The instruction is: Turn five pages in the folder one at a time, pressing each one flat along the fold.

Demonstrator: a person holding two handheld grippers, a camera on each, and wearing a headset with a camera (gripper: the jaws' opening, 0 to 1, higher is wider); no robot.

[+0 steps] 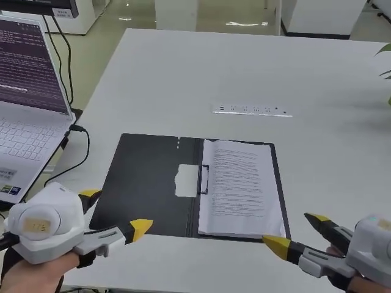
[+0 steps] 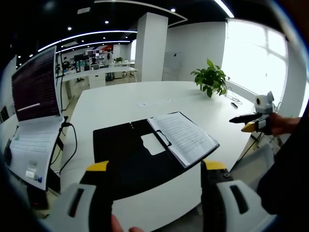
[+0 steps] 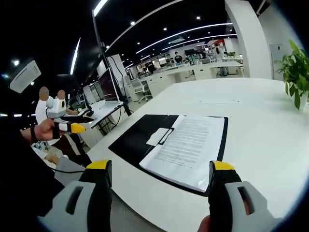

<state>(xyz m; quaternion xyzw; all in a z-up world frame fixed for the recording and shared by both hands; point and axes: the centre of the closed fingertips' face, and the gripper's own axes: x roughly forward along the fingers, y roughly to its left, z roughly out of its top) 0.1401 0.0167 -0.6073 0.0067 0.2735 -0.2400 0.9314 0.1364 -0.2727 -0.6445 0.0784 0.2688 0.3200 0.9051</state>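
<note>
A black folder [image 1: 143, 183] lies open on the white table [image 1: 244, 73]; its left half is bare and a stack of printed pages [image 1: 241, 186] sits on its right half under a clip [image 1: 204, 179]. My left gripper [image 1: 116, 213] hovers open at the folder's near left corner. Just off the near right corner my right gripper [image 1: 296, 231] is held open, close to the pages' corner. In the left gripper view the folder [image 2: 130, 154] and pages [image 2: 183, 137] lie ahead of the open jaws. The right gripper view has the pages [image 3: 188, 147] just beyond its open jaws.
An open laptop [image 1: 27, 116] with a cable [image 1: 82, 155] stands to the left of the folder. A power strip [image 1: 252, 110] lies on the table behind it. A potted plant [image 2: 211, 79] stands at the table's far right. People sit at desks in the background.
</note>
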